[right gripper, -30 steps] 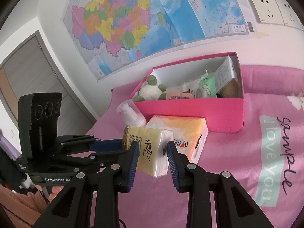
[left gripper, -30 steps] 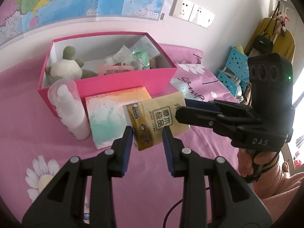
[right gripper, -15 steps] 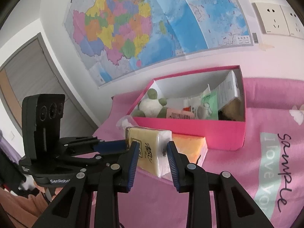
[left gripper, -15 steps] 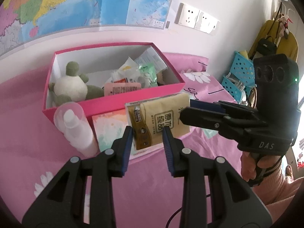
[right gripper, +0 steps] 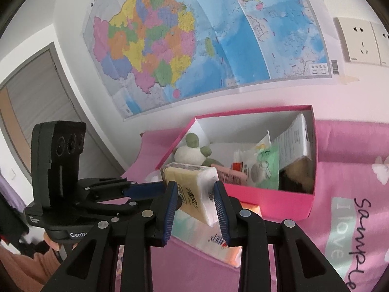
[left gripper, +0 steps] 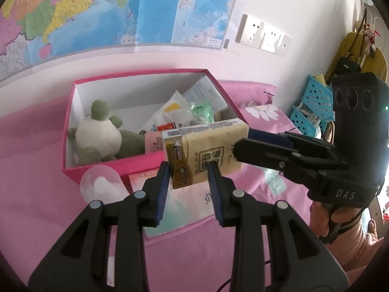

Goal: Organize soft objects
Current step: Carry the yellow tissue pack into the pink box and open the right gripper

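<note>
Tissue pack (left gripper: 206,150), the yellow soft one, hangs in the air between my two tools, just in front of the pink box's (left gripper: 73,126) near wall and above a second, pastel tissue pack (left gripper: 180,209) lying on the pink bedspread (left gripper: 36,194). My left gripper (left gripper: 188,180) has its jaws pinching the pack's near end, and my right gripper (right gripper: 195,199) pinches the white-ended side, so the limp bundle stays level rather than sagging. I judge this two-point hold is meant to carry it over the rim into the box, where a green-and-white plush toy (left gripper: 99,136) and several sachets already lie. A clear pump bottle (left gripper: 102,187) stands just beside the box's front corner, close enough to knock.
</note>
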`<state>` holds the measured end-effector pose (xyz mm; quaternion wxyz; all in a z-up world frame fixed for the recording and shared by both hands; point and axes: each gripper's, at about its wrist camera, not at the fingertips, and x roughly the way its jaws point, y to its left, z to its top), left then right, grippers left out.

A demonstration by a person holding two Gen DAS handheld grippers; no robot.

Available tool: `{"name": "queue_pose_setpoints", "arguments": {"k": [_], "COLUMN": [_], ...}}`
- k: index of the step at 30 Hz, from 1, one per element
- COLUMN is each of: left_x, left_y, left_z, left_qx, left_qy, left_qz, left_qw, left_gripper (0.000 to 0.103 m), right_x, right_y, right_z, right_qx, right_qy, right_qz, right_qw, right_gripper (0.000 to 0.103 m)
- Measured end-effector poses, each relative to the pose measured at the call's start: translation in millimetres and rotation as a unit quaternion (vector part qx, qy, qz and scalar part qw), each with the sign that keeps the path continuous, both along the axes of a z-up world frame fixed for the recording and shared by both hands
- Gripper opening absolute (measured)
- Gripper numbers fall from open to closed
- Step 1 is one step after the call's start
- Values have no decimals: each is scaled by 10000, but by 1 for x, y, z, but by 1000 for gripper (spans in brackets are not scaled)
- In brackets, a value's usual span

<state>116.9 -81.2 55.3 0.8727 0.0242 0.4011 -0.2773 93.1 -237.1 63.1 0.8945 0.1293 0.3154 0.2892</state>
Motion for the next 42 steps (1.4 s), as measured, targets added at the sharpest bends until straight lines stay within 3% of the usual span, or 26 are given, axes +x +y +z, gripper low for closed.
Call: {"name": "queue_pose_setpoints", "arguments": {"k": [23, 42], "left_x": [47, 108], "left_y": [-6, -6], "left_z": [5, -14], "left_qx": [192, 398], "left_qy": [-19, 528], "left_qz": [233, 589], "left_qw": [9995, 9961], "left_gripper": [34, 34], "right_x": [47, 106], "right_y": [3, 13], "right_z": [8, -9], "right_qx": [48, 18], "right_qy": [-34, 309], "right_qz": [-180, -402], "right_qw": [9998, 9987], "right_gripper": [32, 32]}}
